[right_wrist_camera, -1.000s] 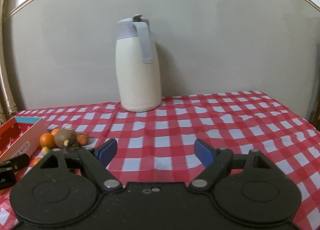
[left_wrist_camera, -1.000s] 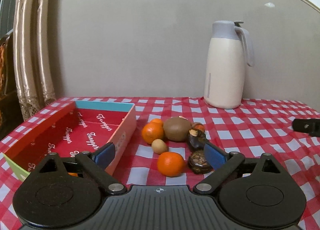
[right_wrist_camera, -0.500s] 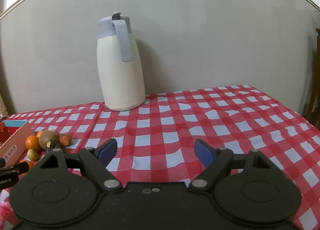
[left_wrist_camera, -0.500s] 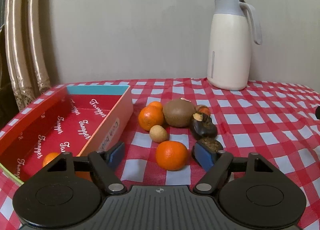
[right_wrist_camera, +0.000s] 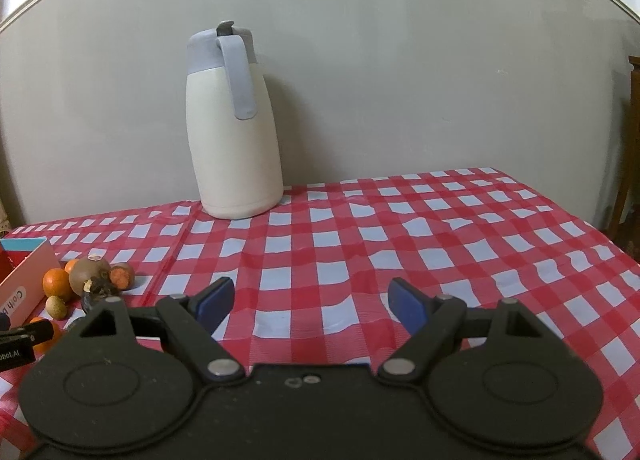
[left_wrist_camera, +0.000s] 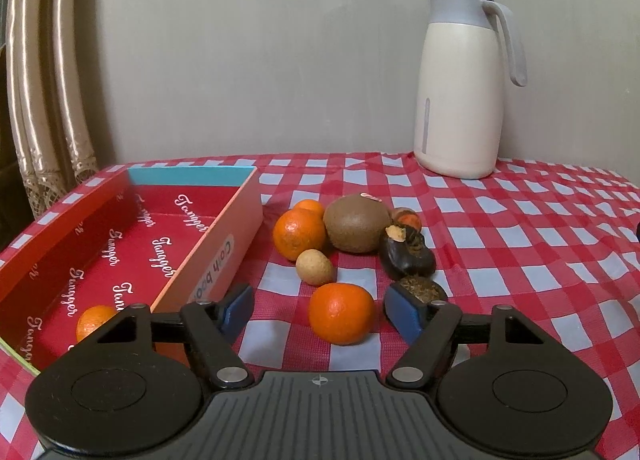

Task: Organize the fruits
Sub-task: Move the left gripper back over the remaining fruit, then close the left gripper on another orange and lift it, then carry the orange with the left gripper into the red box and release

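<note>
Your left gripper (left_wrist_camera: 320,310) is closing around the orange (left_wrist_camera: 341,313) right of the box (left_wrist_camera: 208,256), pads not yet touching, while your right gripper (right_wrist_camera: 308,306) hangs released, empty.

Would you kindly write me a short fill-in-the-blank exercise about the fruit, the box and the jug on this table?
1. The red box already holds one ____.
2. The nearest orange lies between the blue pads of the ____ tongs, which are closing without touching it yet.
3. The cream jug has a ____ handle.
4. The tablecloth is checked red and ____.

Missing words: orange; left; grey; white
</note>
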{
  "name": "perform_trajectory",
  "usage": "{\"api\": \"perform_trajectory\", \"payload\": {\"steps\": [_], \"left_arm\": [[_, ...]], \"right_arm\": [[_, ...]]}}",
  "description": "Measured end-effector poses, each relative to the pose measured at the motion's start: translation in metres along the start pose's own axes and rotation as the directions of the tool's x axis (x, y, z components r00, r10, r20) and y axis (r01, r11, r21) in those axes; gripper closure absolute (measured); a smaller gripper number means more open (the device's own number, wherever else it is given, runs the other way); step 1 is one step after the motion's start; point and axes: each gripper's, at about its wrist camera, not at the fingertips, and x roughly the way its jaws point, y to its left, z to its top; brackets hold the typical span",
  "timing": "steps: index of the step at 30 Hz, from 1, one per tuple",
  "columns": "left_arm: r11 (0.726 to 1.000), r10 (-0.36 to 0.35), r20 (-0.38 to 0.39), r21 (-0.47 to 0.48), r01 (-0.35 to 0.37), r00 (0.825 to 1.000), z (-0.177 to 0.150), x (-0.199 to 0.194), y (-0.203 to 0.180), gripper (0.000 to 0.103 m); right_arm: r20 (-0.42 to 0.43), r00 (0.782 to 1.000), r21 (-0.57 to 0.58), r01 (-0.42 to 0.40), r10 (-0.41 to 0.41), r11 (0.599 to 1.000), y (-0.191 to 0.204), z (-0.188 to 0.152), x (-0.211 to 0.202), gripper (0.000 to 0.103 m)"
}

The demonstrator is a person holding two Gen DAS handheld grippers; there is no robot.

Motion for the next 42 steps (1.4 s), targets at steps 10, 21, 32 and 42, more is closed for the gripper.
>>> {"api": "perform_trajectory", "payload": {"steps": [10,21,32,42], "left_arm": [[1.0,-0.026,-0.033,-0.002,0.026,0.999,-0.001,0.008,-0.002,0.05],[0.999,-0.048,-0.06,-0.014,0.047,0.997,-0.003,0.013,-0.006,0.064],[0.999,-0.044,0.03,-0.03,0.045,0.999,0.005,-0.016,0.008,0.064],[0.997,0.009,0.116,-0.075,0.0,0.993,0.012,-0.049,0.054,0.064]], "right_arm": [[-0.001,1.0,0.002,0.003,-0.003,1.0,-0.001,0.0,0.0,0.019],[0.0,1.0,0.006,0.009,-0.009,1.0,-0.005,0.001,-0.001,0.019],[0.001,1.0,0.008,-0.008,0.008,1.0,0.006,0.0,-0.001,0.019],[-0.009,0.998,-0.027,-0.064,0.064,0.998,0.045,-0.004,0.0,0.019]]}}
